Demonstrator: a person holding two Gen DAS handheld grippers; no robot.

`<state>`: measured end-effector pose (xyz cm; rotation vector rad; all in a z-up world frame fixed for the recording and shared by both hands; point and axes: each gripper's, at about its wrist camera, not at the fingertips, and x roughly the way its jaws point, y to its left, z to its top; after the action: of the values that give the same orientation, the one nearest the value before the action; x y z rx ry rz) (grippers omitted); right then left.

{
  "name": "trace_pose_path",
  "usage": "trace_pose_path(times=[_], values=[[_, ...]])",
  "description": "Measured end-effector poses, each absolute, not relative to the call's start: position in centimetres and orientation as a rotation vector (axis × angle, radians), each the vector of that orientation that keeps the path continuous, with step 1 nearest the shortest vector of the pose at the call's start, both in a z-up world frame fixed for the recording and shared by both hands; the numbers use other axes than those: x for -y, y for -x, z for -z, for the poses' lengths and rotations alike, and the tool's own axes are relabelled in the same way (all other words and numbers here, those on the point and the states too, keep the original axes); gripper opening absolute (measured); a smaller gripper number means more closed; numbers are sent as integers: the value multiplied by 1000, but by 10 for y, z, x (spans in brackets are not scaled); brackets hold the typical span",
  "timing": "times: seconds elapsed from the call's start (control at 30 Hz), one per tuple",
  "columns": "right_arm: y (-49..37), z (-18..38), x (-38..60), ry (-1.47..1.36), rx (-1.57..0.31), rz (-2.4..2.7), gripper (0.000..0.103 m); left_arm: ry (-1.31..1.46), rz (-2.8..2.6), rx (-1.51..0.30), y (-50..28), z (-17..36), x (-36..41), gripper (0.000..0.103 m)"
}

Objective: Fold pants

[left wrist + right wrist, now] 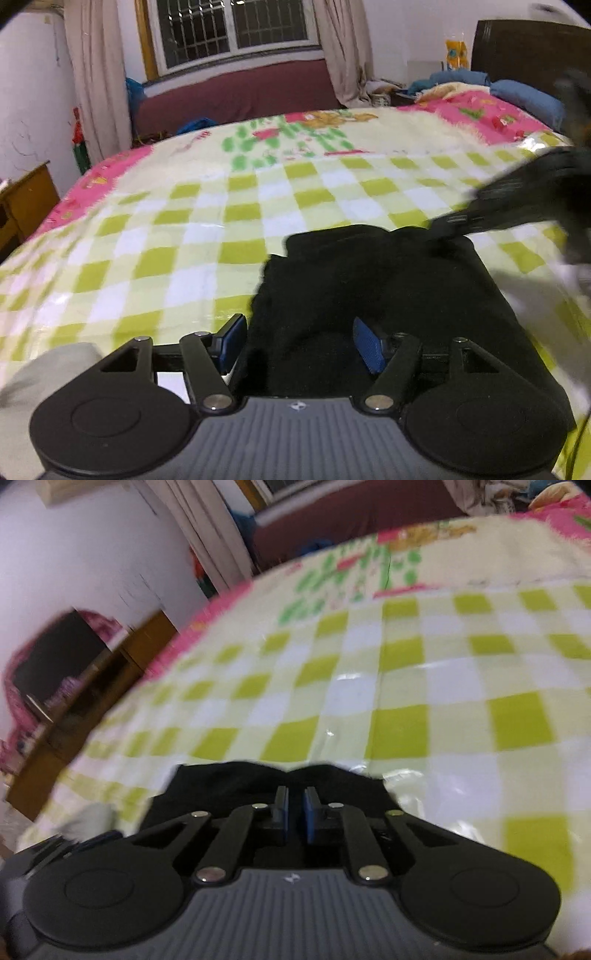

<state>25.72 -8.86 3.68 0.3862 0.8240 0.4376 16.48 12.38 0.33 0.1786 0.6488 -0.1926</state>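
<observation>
The black pants point(388, 288) lie folded in a compact block on the checked bed cover point(177, 229). My left gripper point(299, 343) is open, its blue pads apart, low over the near edge of the pants with black cloth between the jaws. In the left wrist view my right gripper point(454, 221) reaches in from the right, blurred, onto the far right corner of the pants. In the right wrist view my right gripper point(294, 812) has its blue pads almost together above the pants point(236, 782); whether cloth is pinched cannot be told.
The bed has a green and white checked cover point(424, 686) with a pink-edged blanket point(480, 110) and blue pillows point(524, 96) at the head. A wooden cabinet point(96, 686) stands beside the bed on the left. Curtains and a window point(236, 29) are behind.
</observation>
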Motion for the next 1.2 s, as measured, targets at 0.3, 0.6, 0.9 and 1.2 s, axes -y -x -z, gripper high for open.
trace_pose_path(times=[0.3, 0.6, 0.9, 1.2], values=[[-187, -8, 92, -518, -943, -444, 48, -257, 127, -677, -165, 15, -128, 89], [-177, -10, 119, -661, -909, -454, 60, -197, 170, -641, -158, -7, -145, 93], [-206, 20, 96, -664, -968, -454, 82, -73, 173, -744, -181, 30, -157, 103], [-231, 8, 129, -637, -990, -435, 38, 62, 251, -796, -155, 28, -110, 97]])
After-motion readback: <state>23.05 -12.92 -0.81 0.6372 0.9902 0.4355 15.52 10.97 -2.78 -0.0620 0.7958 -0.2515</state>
